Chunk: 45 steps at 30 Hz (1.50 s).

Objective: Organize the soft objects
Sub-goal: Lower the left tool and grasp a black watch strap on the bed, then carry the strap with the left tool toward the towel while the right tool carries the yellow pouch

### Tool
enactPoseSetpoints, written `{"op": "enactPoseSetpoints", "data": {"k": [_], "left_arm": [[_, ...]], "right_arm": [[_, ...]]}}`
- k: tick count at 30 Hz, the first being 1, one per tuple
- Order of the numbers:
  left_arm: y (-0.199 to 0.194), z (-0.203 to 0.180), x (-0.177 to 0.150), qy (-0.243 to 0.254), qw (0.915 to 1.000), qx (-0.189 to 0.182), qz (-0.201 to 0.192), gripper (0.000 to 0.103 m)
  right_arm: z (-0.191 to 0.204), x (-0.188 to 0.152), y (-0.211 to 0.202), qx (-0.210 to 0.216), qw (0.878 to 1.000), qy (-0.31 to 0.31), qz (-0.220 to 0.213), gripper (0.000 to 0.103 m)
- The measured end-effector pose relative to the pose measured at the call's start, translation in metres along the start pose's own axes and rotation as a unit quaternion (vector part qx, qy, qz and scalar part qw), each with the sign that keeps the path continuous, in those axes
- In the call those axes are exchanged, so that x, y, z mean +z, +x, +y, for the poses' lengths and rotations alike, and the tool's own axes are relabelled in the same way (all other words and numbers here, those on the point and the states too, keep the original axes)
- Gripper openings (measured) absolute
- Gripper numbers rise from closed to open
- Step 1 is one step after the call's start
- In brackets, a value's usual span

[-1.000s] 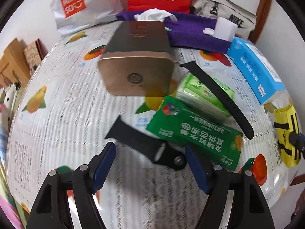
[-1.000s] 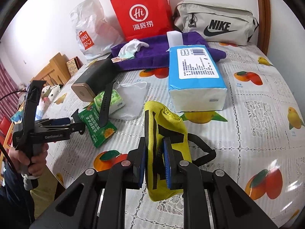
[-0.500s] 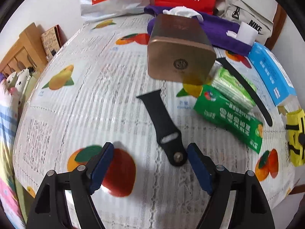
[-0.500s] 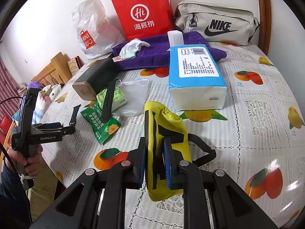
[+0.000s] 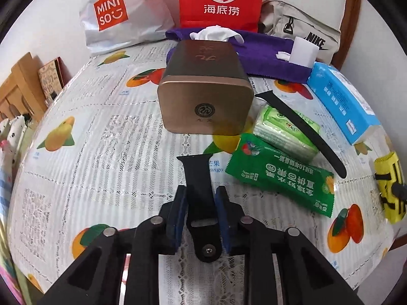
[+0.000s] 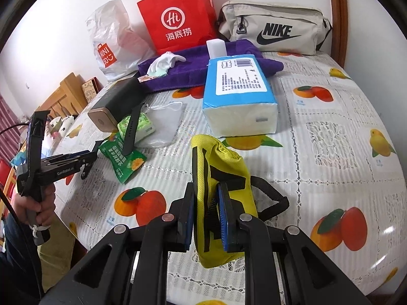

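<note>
My left gripper (image 5: 201, 204) is shut on a short black watch strap (image 5: 199, 178) that lies on the fruit-print tablecloth, just in front of a bronze tin box (image 5: 204, 96). The left gripper also shows in the right wrist view (image 6: 87, 158) at the table's left edge. My right gripper (image 6: 207, 218) is shut on a yellow mesh pouch with black straps (image 6: 221, 178), which also shows in the left wrist view (image 5: 390, 185) at far right. A longer black strap (image 5: 302, 132) lies across a green tissue pack (image 5: 287, 132).
A green snack packet (image 5: 279, 175) lies right of the left gripper. A blue tissue pack (image 6: 239, 96), a clear bag (image 6: 165, 124), a purple towel (image 6: 203, 68) with a white glove, a red bag, a Miniso bag and a Nike pouch (image 6: 274, 30) stand behind.
My left gripper has moved forward over the short black strap and closed on it; earlier it was open. The right gripper has kept hold of the yellow pouch without moving.
</note>
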<state>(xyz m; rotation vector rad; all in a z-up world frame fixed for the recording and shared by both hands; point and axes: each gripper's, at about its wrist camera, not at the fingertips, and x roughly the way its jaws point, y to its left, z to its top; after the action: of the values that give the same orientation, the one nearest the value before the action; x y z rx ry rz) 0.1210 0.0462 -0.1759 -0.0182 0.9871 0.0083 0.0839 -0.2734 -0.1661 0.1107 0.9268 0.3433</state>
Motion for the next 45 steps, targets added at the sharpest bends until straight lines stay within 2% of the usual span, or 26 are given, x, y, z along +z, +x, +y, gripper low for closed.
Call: {"op": "enactPoseSetpoints", "data": {"k": [3,9,17,23,31,39,45], "left_arm": [[0.002,-0.005,-0.002,0.013,0.9997,0.013,-0.017,0.026],[-0.001,0.0,-0.007,0.006,0.9992,0.001,-0.04,0.02],[-0.005,-0.002,-0.014,0.0,0.999,-0.005,-0.045,0.02],[-0.006,-0.003,-0.016,0.001,0.999,-0.003,-0.045,0.02],[-0.007,-0.005,-0.018,-0.002,0.9988,-0.001,-0.048,0.02],[-0.012,0.0,-0.02,-0.013,0.9987,-0.019,-0.045,0.02],[-0.026,-0.003,-0.018,-0.014,0.9979,-0.028,-0.057,0.02]], "right_arm": [[-0.002,-0.002,0.006,0.004,1.0,0.007,0.004,0.017],[-0.002,-0.008,0.016,-0.004,1.0,0.011,-0.008,0.017],[-0.004,-0.016,0.014,-0.006,1.0,0.011,-0.023,0.016],[0.002,-0.019,0.018,-0.031,0.998,-0.007,-0.047,0.02],[0.0,-0.021,0.03,-0.035,0.998,-0.014,-0.05,0.021],[-0.001,-0.02,0.018,-0.028,0.998,-0.001,-0.06,0.011],[-0.003,-0.016,0.001,-0.019,0.998,0.013,-0.065,0.01]]}}
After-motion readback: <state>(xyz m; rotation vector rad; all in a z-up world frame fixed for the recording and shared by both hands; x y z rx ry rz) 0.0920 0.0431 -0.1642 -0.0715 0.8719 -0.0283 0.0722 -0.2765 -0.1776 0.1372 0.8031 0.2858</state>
